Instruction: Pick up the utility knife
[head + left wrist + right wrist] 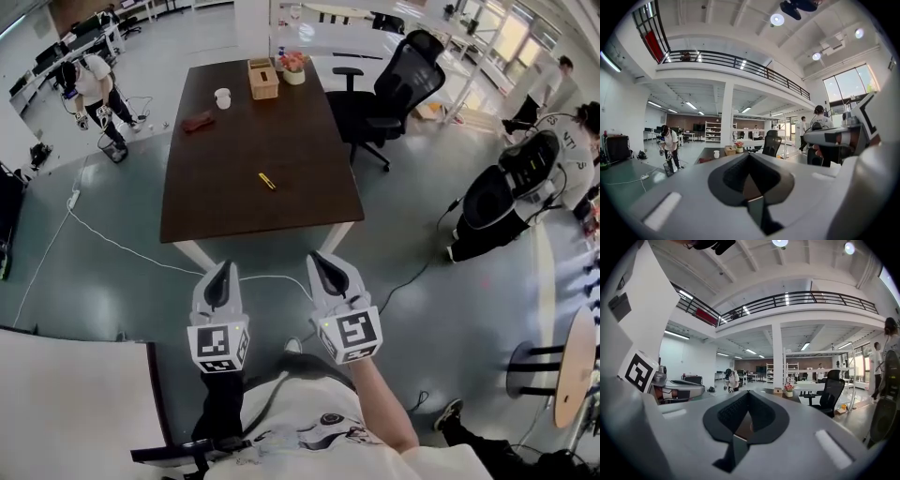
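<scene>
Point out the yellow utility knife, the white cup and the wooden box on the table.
utility knife [267, 181], head view, middle of its yellow body.
white cup [222, 97], head view, centre of its open top.
wooden box [263, 80], head view, its top face.

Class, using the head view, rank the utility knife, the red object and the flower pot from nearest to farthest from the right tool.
1. utility knife, middle of the table, closest to the right tool.
2. red object, toward its left edge.
3. flower pot, at its far end.
</scene>
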Available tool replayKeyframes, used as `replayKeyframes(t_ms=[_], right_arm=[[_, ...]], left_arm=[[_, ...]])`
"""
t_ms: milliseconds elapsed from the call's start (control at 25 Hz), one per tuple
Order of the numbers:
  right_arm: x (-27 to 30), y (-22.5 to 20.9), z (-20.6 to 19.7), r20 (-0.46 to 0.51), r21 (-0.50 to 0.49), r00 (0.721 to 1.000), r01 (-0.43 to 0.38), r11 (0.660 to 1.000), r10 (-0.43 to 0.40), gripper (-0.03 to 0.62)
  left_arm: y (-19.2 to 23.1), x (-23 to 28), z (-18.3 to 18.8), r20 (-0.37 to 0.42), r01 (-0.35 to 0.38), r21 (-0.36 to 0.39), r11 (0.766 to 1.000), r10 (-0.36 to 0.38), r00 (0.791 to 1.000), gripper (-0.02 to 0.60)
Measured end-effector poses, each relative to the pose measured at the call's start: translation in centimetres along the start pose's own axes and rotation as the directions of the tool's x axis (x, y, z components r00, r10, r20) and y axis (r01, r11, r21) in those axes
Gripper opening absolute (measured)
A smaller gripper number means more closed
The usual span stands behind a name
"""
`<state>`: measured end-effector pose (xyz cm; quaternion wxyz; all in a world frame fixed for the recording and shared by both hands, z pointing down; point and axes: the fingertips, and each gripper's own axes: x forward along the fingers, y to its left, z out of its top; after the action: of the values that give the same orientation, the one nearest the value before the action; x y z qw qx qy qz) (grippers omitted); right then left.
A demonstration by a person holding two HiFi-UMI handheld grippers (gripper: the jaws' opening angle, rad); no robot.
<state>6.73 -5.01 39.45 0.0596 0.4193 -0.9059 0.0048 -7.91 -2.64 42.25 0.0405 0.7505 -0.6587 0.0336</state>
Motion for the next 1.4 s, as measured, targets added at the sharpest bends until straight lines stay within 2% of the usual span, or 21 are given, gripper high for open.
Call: replayKeyframes(t_ms=[240, 360, 640, 880, 1080, 1400], right_arm=[[1.9, -1.2, -1.6, -0.029, 0.015, 0.999, -0.015, 1.0, 0.015, 0.002], [3.5, -2.5, -1.2, -0.038, 0.025, 0.999, -0.028, 0.999, 0.029, 0.002], [7.9, -3.5, -1.9, -0.066, 0.039, 0.997, -0.042, 0.998, 0.044, 0.002], [13.8, -5.6, -1.3, -0.07, 0.036, 0.998, 0.009, 0.999, -0.007, 0.002], [19.7, -6.9, 0.8, -0.056, 0.034, 0.998, 0.03, 0.999, -0.028, 0.002], [26.1, -7.1, 0.7, -0.09, 0.055, 0.994, 0.062, 0.997, -0.057, 0.002]], left_arm=[[0.4, 2.2, -1.0, -0.018, -0.009, -0.002, 1.0, 0.009, 1.0, -0.003], [0.8, 4.0, -0.5, -0.033, -0.026, -0.006, 1.0, 0.025, 0.999, -0.003], [3.6, 7.7, -0.9, -0.06, -0.043, -0.021, 0.999, 0.042, 0.997, -0.003], [6.9, 14.1, -0.3, -0.052, -0.005, -0.027, 1.0, 0.004, 0.999, -0.003], [9.8, 19.7, 1.5, -0.037, 0.042, -0.025, 0.999, -0.043, 0.998, -0.003], [13.7, 24.9, 1.1, -0.066, 0.093, -0.059, 0.994, -0.097, 0.993, -0.003]])
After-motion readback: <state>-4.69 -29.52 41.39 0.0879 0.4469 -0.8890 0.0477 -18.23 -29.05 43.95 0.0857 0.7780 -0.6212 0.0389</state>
